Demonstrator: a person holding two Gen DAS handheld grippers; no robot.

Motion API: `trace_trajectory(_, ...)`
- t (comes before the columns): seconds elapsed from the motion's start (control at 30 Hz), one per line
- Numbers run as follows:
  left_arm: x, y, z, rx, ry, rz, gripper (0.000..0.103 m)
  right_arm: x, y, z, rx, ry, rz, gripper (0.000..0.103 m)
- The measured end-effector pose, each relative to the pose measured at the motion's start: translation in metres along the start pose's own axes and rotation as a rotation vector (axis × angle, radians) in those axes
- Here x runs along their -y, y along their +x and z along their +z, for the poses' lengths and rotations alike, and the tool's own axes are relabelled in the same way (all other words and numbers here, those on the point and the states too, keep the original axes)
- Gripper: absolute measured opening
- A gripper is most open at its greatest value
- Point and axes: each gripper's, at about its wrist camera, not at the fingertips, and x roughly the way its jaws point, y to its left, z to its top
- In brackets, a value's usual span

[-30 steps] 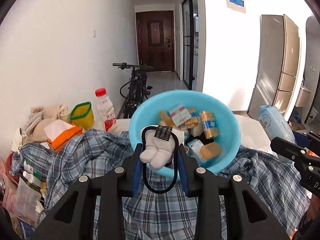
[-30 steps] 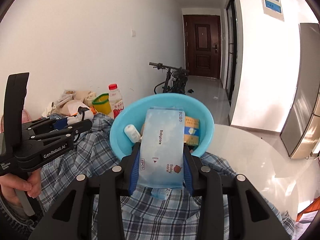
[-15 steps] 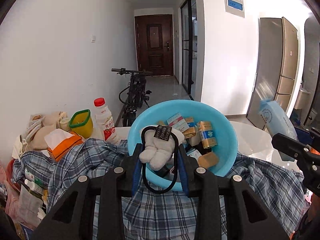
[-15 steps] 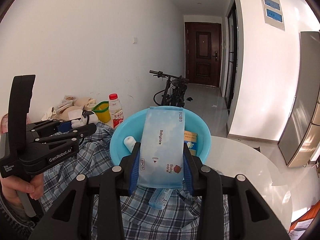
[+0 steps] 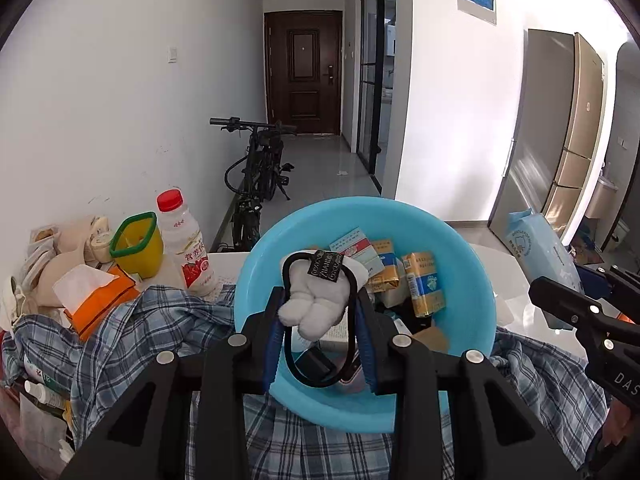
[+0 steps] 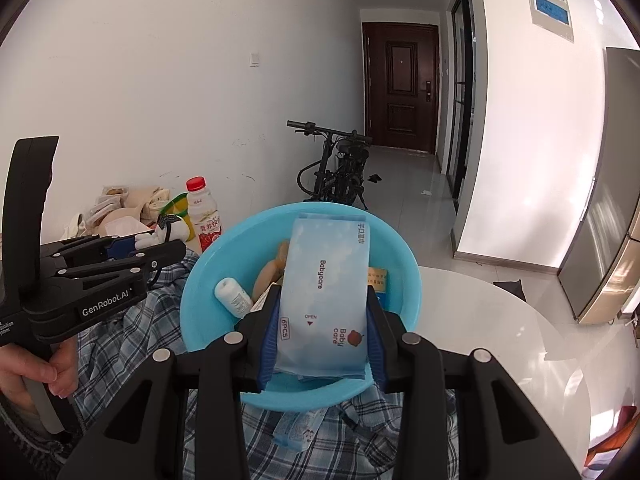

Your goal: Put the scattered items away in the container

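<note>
we had the left gripper (image 5: 320, 320) clamped on the plush hair tie (image 5: 314, 304) and the right gripper (image 6: 322, 320) on the wipes pack (image 6: 324, 292), long axis upright, both over the blue basin's (image 6: 404, 272) near rim.

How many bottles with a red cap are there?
1. The bottle stands beside the yellow cup, left of the blue basin. Others may be hidden in the clutter.
</note>
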Motion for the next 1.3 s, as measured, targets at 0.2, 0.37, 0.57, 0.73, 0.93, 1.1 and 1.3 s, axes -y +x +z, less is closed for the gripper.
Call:
trace_trajectory(0.2,-0.011,0.061,0.025,-0.046,-0.004,0.005,0.034,0.020,0.050,0.018,-0.030,0.014,0.000,0.036)
trace_trajectory(0.37,-0.012,0.107,0.045,-0.073,0.004,-0.003,0.034,0.030,0.088,0.030,-0.048,0.013,-0.005,0.036)
trace_trajectory(0.57,-0.011,0.148,0.062,-0.090,0.011,-0.010,0.034,0.040,0.122,0.035,-0.075,0.022,0.010,0.036)
trace_trajectory(0.73,-0.008,0.171,0.064,-0.118,0.012,-0.021,0.034,0.040,0.139,0.038,-0.089,0.021,0.018,0.036)
trace_trajectory(0.93,0.002,0.184,0.063,-0.136,0.035,-0.036,0.034,0.043,0.146,0.036,-0.097,0.023,0.025,0.036)
trace_trajectory(1.1,0.012,0.191,0.065,-0.157,0.047,-0.062,0.034,0.046,0.147,0.035,-0.104,0.023,0.025,0.036)
trace_trajectory(1.3,0.022,0.202,0.069,-0.173,0.062,-0.072,0.034,0.047,0.148,0.035,-0.104,0.024,0.024,0.036)
